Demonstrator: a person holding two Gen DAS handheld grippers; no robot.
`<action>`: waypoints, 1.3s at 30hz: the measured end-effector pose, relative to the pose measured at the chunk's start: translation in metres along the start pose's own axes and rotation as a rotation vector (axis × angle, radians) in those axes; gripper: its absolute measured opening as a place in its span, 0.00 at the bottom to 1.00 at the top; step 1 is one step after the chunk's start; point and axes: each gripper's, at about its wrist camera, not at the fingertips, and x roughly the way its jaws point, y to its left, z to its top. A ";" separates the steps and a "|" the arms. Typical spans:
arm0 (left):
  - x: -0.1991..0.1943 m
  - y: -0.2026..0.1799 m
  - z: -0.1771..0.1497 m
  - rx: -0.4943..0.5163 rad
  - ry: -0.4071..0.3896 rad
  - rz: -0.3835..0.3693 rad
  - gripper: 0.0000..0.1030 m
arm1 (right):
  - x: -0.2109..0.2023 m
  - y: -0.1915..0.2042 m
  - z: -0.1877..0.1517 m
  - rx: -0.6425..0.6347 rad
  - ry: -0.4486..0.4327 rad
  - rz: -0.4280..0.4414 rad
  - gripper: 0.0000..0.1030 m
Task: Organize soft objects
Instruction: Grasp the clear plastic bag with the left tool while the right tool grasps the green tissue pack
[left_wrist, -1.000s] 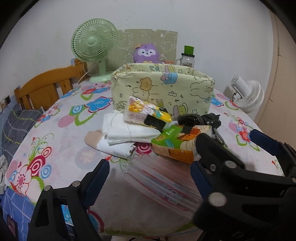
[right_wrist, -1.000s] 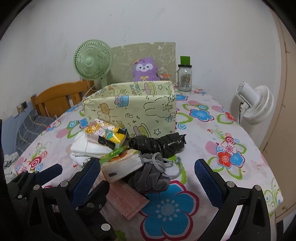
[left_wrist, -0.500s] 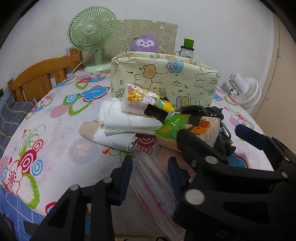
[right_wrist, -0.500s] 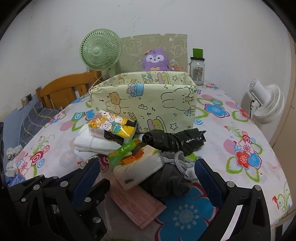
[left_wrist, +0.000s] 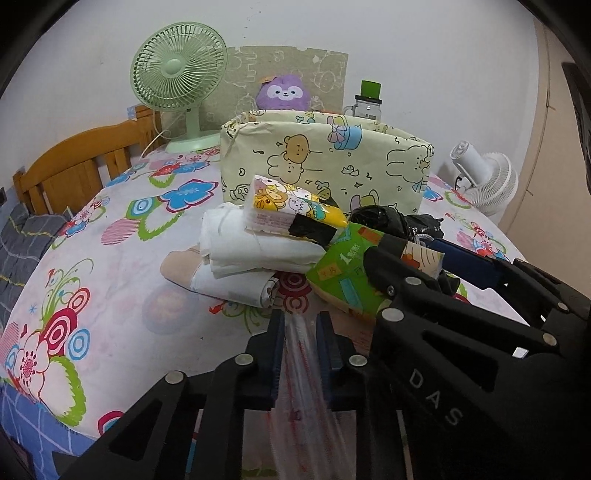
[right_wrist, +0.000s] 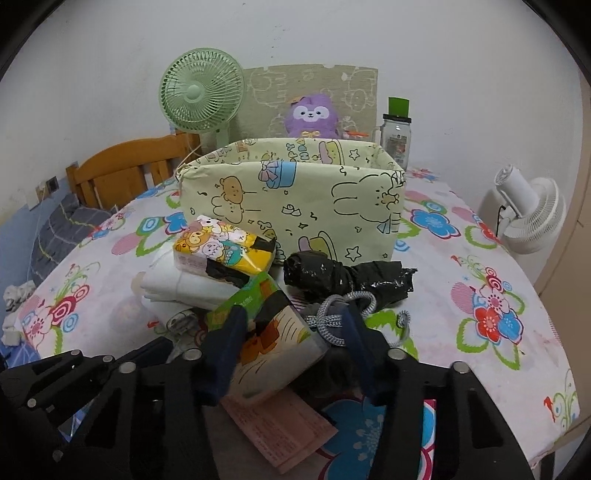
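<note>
My left gripper (left_wrist: 301, 352) is shut on a clear plastic bag with red print (left_wrist: 306, 387) at the table's near edge. My right gripper (right_wrist: 291, 343) is shut on a green and orange tissue pack (right_wrist: 269, 343); it also shows in the left wrist view (left_wrist: 343, 273). Behind lie a yellow cartoon tissue pack (right_wrist: 221, 251), folded white cloth (left_wrist: 251, 247), a black rolled bag (right_wrist: 343, 277) and a grey drawstring pouch (right_wrist: 343, 321). A pale yellow cartoon fabric bin (right_wrist: 295, 199) stands open behind the pile.
A green desk fan (right_wrist: 201, 96), a purple plush (right_wrist: 312, 114) and a jar with a green lid (right_wrist: 397, 133) stand at the back. A white fan (right_wrist: 528, 214) is off the right edge, a wooden headboard (left_wrist: 74, 170) at left. Pink paper (right_wrist: 280, 424) lies under the pack.
Both grippers moved forward and closed: the left on the clear plastic bag, the right on the green and orange tissue pack.
</note>
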 end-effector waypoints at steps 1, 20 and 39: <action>0.000 0.000 -0.001 0.001 -0.002 -0.002 0.14 | -0.001 0.000 -0.001 -0.003 0.001 0.004 0.54; -0.002 0.017 0.000 0.055 -0.018 0.045 0.36 | -0.004 0.019 -0.005 -0.005 0.030 0.027 0.69; -0.009 0.009 -0.009 0.039 0.017 0.015 0.20 | -0.002 0.023 -0.011 0.008 0.074 0.075 0.55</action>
